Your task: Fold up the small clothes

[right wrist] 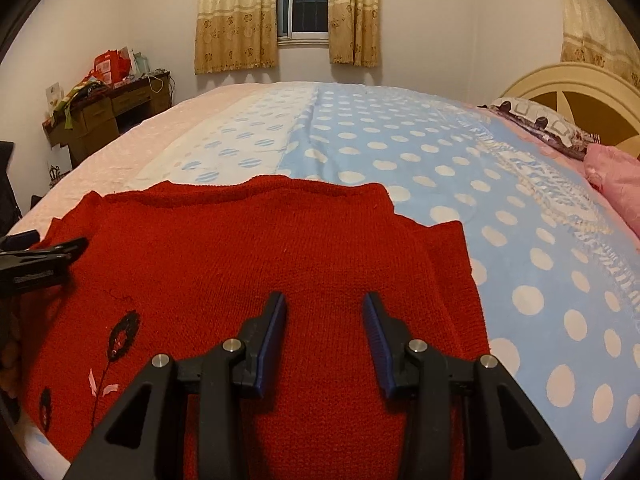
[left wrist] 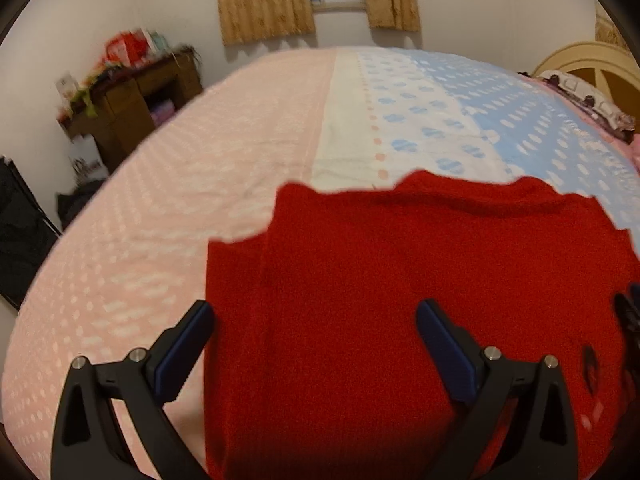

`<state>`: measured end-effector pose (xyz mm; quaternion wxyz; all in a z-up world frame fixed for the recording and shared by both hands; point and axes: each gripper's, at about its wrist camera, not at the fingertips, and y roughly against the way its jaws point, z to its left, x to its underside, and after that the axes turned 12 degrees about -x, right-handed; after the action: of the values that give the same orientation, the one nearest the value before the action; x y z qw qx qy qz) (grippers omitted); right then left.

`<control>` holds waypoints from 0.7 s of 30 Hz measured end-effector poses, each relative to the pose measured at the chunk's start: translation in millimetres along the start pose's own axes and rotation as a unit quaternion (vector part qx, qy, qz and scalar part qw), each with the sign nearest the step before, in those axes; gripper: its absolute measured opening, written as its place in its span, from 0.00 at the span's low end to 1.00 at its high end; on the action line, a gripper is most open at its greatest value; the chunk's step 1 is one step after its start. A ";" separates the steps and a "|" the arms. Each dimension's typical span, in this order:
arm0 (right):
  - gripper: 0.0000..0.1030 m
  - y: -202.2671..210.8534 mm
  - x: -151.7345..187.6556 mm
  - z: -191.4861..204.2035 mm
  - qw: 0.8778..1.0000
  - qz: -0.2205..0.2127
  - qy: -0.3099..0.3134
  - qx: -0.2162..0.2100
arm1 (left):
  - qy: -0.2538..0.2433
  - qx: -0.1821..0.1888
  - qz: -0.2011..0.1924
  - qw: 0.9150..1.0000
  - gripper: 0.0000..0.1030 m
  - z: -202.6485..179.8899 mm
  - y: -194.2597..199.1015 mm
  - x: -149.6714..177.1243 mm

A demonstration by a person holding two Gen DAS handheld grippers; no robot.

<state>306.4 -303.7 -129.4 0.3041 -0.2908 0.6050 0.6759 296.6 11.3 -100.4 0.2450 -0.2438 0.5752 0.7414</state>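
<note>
A red sweater [right wrist: 256, 264] is spread on the bed [right wrist: 440, 152]; both tongs, left [left wrist: 314, 322] and right [right wrist: 324, 312], are held apart and empty, so loose folded sleeves may be dragged askew.

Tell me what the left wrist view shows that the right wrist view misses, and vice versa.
Only the left wrist view: the sweater's left sleeve folded in, and the broad pink side of the bedspread.
Only the right wrist view: the black flower embroidery, a pink pillow, and the sweater's right sleeve.
Both: the red sweater lying flat, the curtained window, the cluttered desk, and open claws.
</note>
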 end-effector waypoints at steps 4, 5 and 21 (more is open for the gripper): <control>0.42 0.6 0.2 0.7 1.000 -0.001 -0.005 -0.005 | 0.025 0.047 0.008 0.999 1.00 22.5 24.9 16.6; 0.42 0.9 0.2 1.0 1.000 -0.001 -0.005 -0.005 | 0.034 0.054 0.003 0.998 1.00 31.0 32.5 22.3; 0.42 1.7 -0.4 -3.8 1.000 -0.005 -0.015 -0.017 | 0.177 0.209 0.066 0.959 0.99 66.4 7.0 42.2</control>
<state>305.4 -307.7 -128.4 0.3112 -0.2888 0.5876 0.6889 254.7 77.8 -107.9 0.1349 -0.2763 0.7663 0.5641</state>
